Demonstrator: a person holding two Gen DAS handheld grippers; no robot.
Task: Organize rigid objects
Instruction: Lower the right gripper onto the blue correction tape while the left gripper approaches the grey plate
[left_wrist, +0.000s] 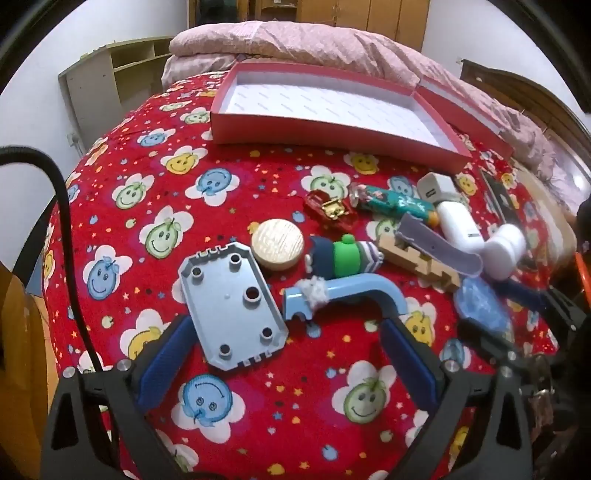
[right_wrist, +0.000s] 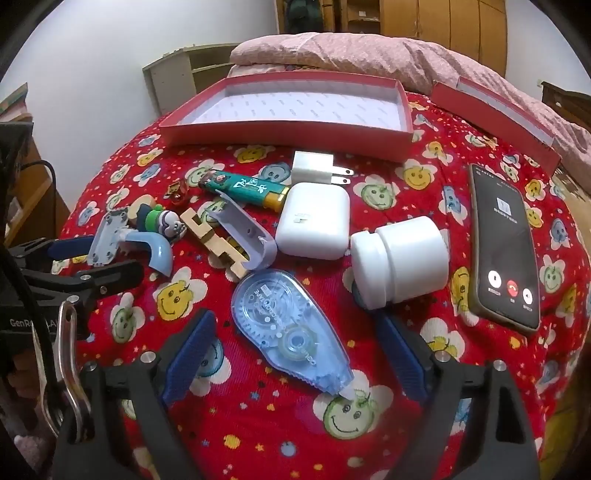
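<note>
A bed with a red smiley-flower bedspread (left_wrist: 147, 206) holds a scatter of small hard objects and, behind them, an open red box (left_wrist: 280, 127) whose white interior is empty. Nothing has been put away yet, so the sorting appears to be at its very start.

The left gripper (left_wrist: 284, 347) hangs low over the bedspread with its blue fingers (left_wrist: 168, 354) spread wide, holding nothing; a grey-blue studded toy plate (left_wrist: 231, 306) and a light-blue curved toy piece (left_wrist: 351, 295) lie between and just ahead of them.

The right gripper (right_wrist: 295, 350) is likewise wide open and empty, its fingers on either side of a blue correction tape dispenser (right_wrist: 288, 328).

Further out lie a white jar (right_wrist: 399, 262), a white charging case (right_wrist: 314, 225), a plug adapter (right_wrist: 314, 166), a teal lighter (right_wrist: 247, 190), a wooden puzzle piece (right_wrist: 214, 240), a wooden disc (left_wrist: 277, 243), a small figure (left_wrist: 343, 258) and a phone (right_wrist: 506, 243). All of these remain outside the box.
</note>
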